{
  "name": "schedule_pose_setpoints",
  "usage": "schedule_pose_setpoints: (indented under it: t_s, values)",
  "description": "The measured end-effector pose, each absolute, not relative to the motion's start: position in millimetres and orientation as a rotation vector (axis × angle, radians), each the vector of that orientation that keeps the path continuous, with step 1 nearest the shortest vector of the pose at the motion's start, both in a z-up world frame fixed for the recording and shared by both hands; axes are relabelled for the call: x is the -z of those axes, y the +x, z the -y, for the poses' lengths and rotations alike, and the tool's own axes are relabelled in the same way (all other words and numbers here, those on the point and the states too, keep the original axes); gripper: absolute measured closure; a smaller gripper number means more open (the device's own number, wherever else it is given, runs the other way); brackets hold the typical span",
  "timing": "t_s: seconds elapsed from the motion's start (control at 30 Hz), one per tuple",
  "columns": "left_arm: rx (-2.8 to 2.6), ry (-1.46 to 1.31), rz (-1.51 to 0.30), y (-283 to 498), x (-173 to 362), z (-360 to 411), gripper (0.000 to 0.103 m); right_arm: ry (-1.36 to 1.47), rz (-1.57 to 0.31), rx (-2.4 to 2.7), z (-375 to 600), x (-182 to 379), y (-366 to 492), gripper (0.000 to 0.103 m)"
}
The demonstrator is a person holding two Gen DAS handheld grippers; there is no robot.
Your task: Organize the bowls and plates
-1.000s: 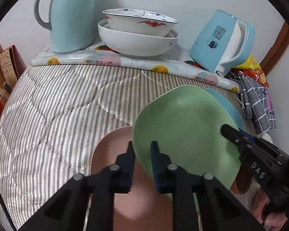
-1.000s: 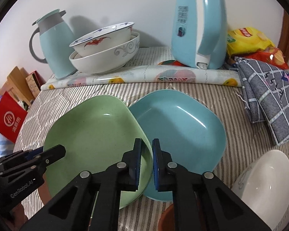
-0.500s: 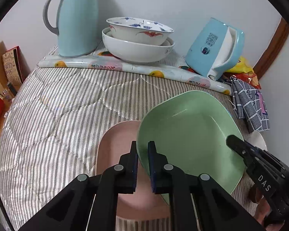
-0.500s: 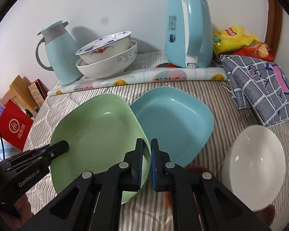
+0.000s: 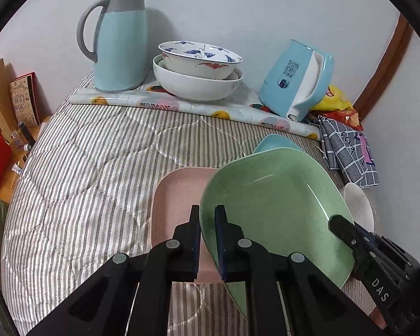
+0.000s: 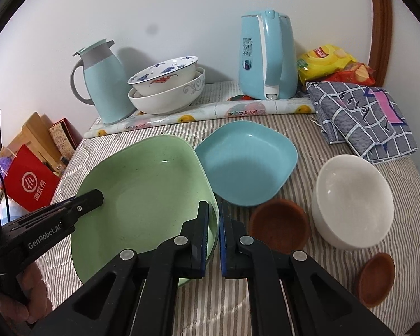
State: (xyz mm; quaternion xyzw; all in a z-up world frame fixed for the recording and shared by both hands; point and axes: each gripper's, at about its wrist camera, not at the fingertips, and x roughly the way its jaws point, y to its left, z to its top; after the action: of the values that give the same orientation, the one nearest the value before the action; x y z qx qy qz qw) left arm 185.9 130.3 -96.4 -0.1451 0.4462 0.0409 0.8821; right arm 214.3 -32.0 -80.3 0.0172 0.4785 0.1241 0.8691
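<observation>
A green plate is held between both grippers, raised and tilted above the striped cloth. My left gripper is shut on its left rim; it also shows in the right wrist view. My right gripper is shut on the plate's right rim; it also shows in the left wrist view. A pink plate lies under the green one. A blue plate lies on the cloth beside it. A white bowl and two brown saucers lie to the right.
At the back stand a thermos jug, two stacked bowls and a blue kettle on a rolled mat. A checked cloth and snack bags lie at the right. Boxes sit past the left edge.
The green plate has risen and drawn back toward me with both grippers still on it. The blue plate, white bowl and brown saucers now show more fully.
</observation>
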Motion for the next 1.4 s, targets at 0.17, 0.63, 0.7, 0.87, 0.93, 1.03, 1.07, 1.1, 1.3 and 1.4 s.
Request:
schedule_pose_setpoints:
  t_s: [0.17, 0.63, 0.7, 0.87, 0.93, 1.03, 1.07, 1.1, 1.3, 1.4]
  values:
    - [-0.073, -0.304, -0.927, 180, 96, -129, 0.093, 0.041, -0.995, -0.248, 34, 77, 205, 0.096]
    - [-0.078, -0.311, -0.942, 161, 106, -143, 0.093, 0.061, -1.01, -0.256, 24, 84, 184, 0.097]
    - [-0.08, -0.309, -0.944, 159, 108, -145, 0.093, 0.064, -1.014, -0.257, 22, 87, 181, 0.097]
    - [-0.079, -0.312, -0.954, 155, 114, -150, 0.093, 0.064, -1.024, -0.26, 19, 92, 177, 0.097]
    - [-0.08, -0.315, -0.955, 153, 116, -152, 0.093, 0.065, -1.029, -0.261, 17, 94, 175, 0.097]
    - [-0.081, -0.312, -0.954, 150, 117, -155, 0.093, 0.059, -1.031, -0.262, 14, 96, 172, 0.097]
    - [-0.081, -0.312, -0.956, 150, 118, -156, 0.093, 0.059, -1.033, -0.262, 13, 97, 172, 0.097]
    - [-0.08, -0.312, -0.958, 149, 119, -157, 0.093, 0.059, -1.035, -0.262, 12, 98, 171, 0.097]
    - [-0.081, -0.312, -0.968, 145, 124, -165, 0.093, 0.05, -1.058, -0.267, 6, 106, 166, 0.097]
    - [-0.088, -0.309, -0.971, 146, 125, -169, 0.093, 0.04, -1.067, -0.272, 1, 110, 166, 0.097]
